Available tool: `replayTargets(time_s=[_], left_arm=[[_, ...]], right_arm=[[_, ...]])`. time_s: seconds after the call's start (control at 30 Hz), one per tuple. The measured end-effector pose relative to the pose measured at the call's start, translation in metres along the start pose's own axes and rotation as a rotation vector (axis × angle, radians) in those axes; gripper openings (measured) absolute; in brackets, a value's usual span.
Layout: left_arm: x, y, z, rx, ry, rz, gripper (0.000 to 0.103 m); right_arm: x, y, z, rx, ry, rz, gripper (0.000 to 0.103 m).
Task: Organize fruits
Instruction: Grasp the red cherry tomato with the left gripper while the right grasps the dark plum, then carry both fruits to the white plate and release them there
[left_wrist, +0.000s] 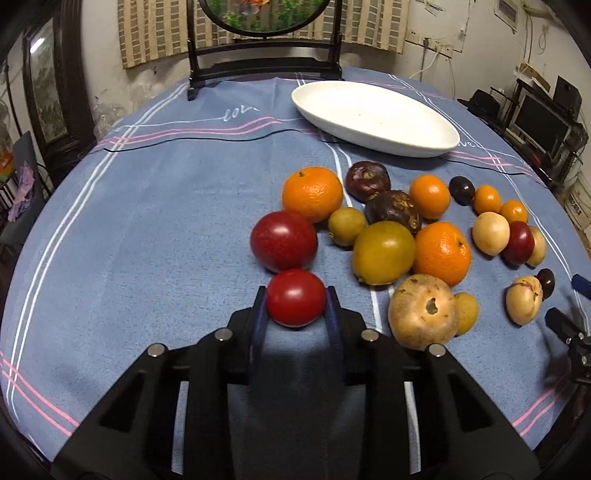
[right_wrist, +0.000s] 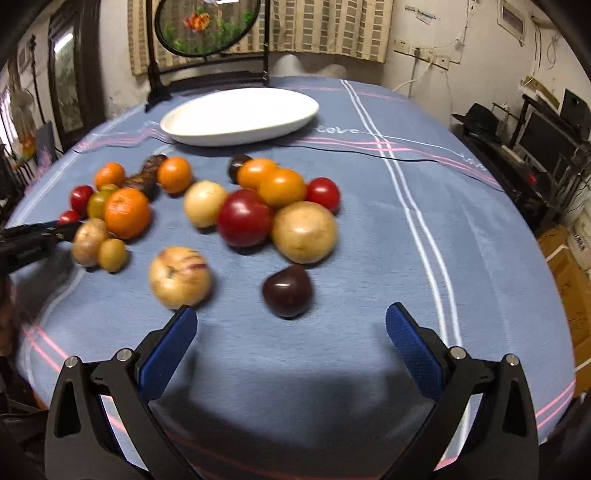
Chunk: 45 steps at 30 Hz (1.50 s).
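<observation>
My left gripper (left_wrist: 296, 295) is shut on a small red tomato (left_wrist: 295, 297) just above the blue cloth. A larger red fruit (left_wrist: 283, 240) lies right behind it. Oranges (left_wrist: 312, 194), dark purple fruits (left_wrist: 367, 181), a yellow-green fruit (left_wrist: 384, 253) and tan fruits (left_wrist: 423, 311) lie scattered to its right. My right gripper (right_wrist: 291, 325) is open and empty, its blue pads (right_wrist: 413, 350) wide apart, just short of a dark purple fruit (right_wrist: 288, 291). A striped tan fruit (right_wrist: 180, 277) lies near its left pad. The white oval dish (right_wrist: 240, 115) stands empty at the back.
A dark wooden stand with a round picture (left_wrist: 264, 40) stands behind the dish (left_wrist: 373, 116). The left gripper shows at the left edge of the right wrist view (right_wrist: 33, 240). Shelves and monitors (right_wrist: 546, 140) stand to the right of the table.
</observation>
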<state>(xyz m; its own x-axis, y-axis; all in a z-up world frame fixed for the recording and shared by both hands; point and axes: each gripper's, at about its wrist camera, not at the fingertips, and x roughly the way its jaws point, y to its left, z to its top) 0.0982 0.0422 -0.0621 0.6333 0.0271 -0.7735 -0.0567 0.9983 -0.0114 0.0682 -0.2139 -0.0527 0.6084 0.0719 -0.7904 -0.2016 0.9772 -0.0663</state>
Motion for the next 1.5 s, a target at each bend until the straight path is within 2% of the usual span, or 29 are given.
replayTargets(time_s=[0.1, 0.17, 0.33, 0.37, 0.53, 0.6, 0.8, 1.0, 1.1, 1.17, 1.3, 1.37, 1.43, 1.5], left_arm=[[-0.003, -0.002, -0.003, 0.010, -0.017, 0.013, 0.030], [-0.002, -0.002, -0.003, 0.012, -0.011, 0.010, 0.030], [-0.003, -0.001, -0.006, 0.012, -0.005, -0.002, 0.030], [-0.002, 0.000, -0.005, 0.009, 0.003, -0.012, 0.030], [0.001, 0.005, -0.005, -0.005, 0.018, -0.033, 0.030], [0.001, 0.005, -0.006, -0.004, 0.018, -0.035, 0.030], [0.001, 0.003, -0.005, -0.001, 0.019, -0.044, 0.030], [-0.014, 0.002, -0.004, 0.016, -0.047, -0.054, 0.030], [-0.023, 0.002, 0.004, 0.030, -0.069, -0.057, 0.030], [-0.030, 0.001, 0.016, 0.041, -0.090, -0.064, 0.030], [-0.038, -0.015, 0.067, 0.102, -0.160, -0.090, 0.031], [-0.028, -0.026, 0.092, 0.131, -0.178, -0.088, 0.031], [-0.001, -0.037, 0.119, 0.131, -0.131, -0.091, 0.031], [0.029, -0.039, 0.141, 0.081, -0.058, -0.100, 0.031]], right_arm=[[-0.002, 0.001, 0.001, -0.066, -0.003, -0.030, 0.099], [0.005, -0.001, 0.002, -0.065, 0.021, -0.030, 0.084], [0.024, -0.008, 0.010, -0.017, 0.063, 0.019, 0.071], [0.026, -0.009, 0.013, -0.010, 0.065, 0.035, 0.062], [0.029, 0.001, 0.022, -0.026, 0.065, 0.063, 0.033], [0.027, 0.006, 0.021, -0.037, 0.061, 0.052, 0.033], [0.014, -0.002, 0.017, -0.002, 0.039, 0.093, 0.033], [-0.012, -0.007, 0.027, 0.001, -0.045, 0.129, 0.033], [-0.023, -0.001, 0.047, -0.029, -0.095, 0.150, 0.033], [-0.025, 0.005, 0.063, -0.054, -0.120, 0.163, 0.033], [-0.016, 0.018, 0.113, -0.081, -0.163, 0.199, 0.033], [-0.003, 0.024, 0.136, -0.072, -0.159, 0.219, 0.033], [0.023, 0.030, 0.160, -0.052, -0.132, 0.267, 0.033], [0.051, 0.033, 0.177, -0.030, -0.076, 0.261, 0.033]])
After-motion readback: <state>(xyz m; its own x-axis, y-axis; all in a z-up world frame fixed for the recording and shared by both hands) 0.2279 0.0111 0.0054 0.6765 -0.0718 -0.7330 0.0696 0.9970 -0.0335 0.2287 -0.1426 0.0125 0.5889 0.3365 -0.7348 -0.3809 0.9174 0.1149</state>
